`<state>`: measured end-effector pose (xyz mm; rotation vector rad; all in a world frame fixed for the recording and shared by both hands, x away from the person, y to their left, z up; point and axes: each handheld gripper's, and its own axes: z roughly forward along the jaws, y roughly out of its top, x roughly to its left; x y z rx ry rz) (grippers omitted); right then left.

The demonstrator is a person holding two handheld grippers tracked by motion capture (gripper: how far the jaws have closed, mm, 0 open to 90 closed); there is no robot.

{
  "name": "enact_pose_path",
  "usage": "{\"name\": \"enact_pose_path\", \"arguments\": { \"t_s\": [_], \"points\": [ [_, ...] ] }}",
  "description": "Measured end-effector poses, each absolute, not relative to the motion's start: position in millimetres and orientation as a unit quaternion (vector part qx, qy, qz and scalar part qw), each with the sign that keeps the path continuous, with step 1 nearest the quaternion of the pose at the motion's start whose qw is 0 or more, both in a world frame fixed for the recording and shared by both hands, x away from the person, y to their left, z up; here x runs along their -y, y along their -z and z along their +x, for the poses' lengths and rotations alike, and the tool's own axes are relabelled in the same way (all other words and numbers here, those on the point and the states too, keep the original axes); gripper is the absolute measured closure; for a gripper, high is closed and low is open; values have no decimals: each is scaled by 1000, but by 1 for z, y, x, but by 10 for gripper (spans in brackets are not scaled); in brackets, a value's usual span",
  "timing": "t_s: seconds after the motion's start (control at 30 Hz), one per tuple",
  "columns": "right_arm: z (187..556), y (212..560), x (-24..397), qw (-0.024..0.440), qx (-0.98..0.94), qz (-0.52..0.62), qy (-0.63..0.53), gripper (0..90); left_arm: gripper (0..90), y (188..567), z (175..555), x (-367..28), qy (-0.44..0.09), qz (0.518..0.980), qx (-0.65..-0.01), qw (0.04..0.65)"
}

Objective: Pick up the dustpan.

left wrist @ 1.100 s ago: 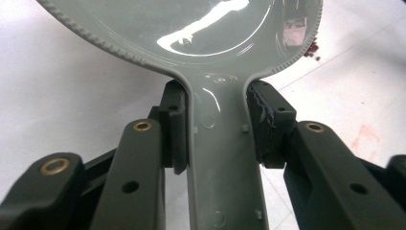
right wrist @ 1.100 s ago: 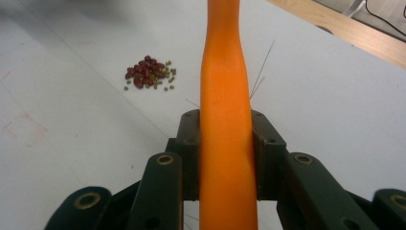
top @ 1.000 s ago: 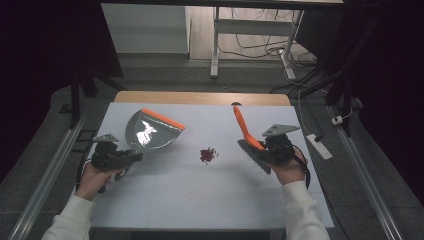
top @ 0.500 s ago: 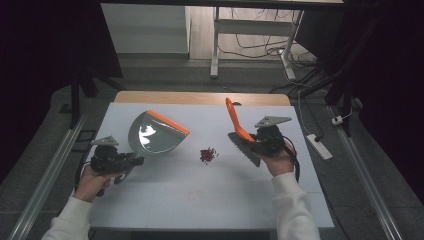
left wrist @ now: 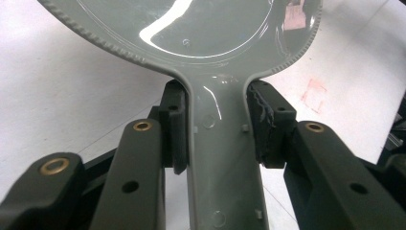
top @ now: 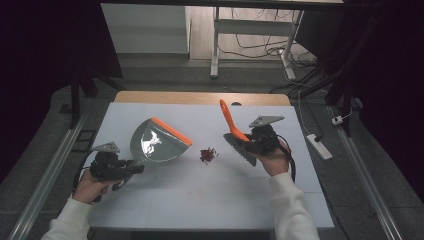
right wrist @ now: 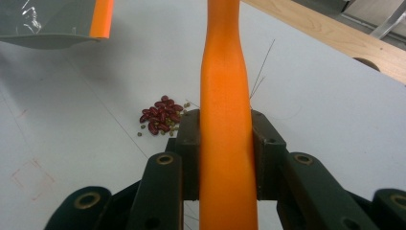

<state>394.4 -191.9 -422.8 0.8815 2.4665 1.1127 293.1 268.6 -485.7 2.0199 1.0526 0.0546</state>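
The left gripper [top: 131,169] pinches the grey dustpan [top: 157,141] by its handle, low over the white table [top: 200,195]. The right gripper [top: 248,141] pinches the orange brush [top: 234,131], tilted up beside the little bean pile [top: 208,154]. In the right gripper view the brush's bristles are cut off.

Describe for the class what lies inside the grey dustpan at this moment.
The dustpan holds nothing visible: its glossy grey pan shows only light reflections. The pile of red beans still sits on the table beside its orange lip. The left gripper covers part of its handle.
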Motion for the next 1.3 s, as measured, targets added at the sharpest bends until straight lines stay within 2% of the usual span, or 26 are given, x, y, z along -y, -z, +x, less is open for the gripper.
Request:
{"name": "enact_pose_path", "arguments": {
  "t_s": [0.77, 1.3],
  "points": [
    [399, 430, 181, 146, -860, 304, -381, 701, 617, 496, 290, -232, 27, 863, -342, 370],
    [409, 443, 169, 145, -864, 307, -372, 702, 616, 505, 292, -217, 60, 877, -326, 347]
  ]
}}
